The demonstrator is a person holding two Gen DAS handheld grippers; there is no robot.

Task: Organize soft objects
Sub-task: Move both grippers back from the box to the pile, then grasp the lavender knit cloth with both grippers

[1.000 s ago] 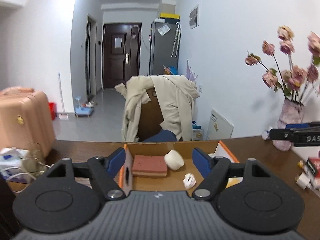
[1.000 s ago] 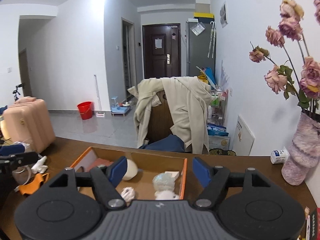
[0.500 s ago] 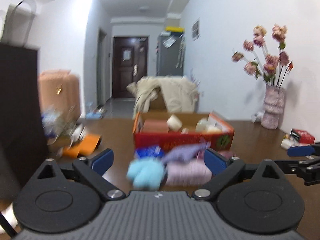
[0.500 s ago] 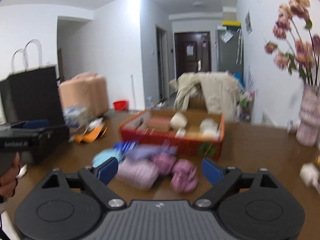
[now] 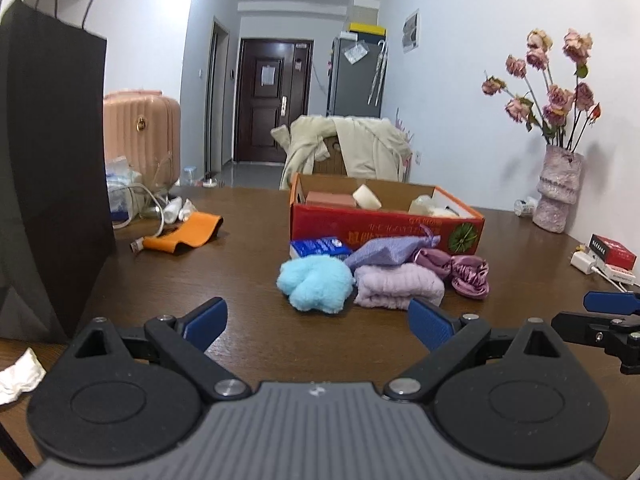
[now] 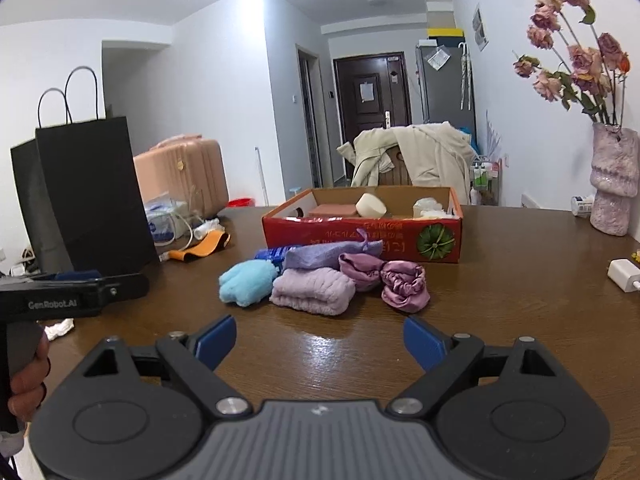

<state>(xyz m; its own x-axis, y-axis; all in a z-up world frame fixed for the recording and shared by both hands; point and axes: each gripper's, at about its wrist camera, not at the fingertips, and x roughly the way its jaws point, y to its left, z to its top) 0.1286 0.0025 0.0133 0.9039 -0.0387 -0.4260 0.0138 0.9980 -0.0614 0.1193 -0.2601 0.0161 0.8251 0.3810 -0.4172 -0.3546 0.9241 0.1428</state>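
Both sets of fingers, left gripper and right gripper, are spread and empty, the soft pile (box just behind it) lying ahead of them on the worktop, seemingly to choose a piece.

Soft bundles lie on the table before the box.

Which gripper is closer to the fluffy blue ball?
Left. The left gripper sits open right before the fluffy light-blue pompom. The right gripper is open too, but further right, facing the lilac towel.
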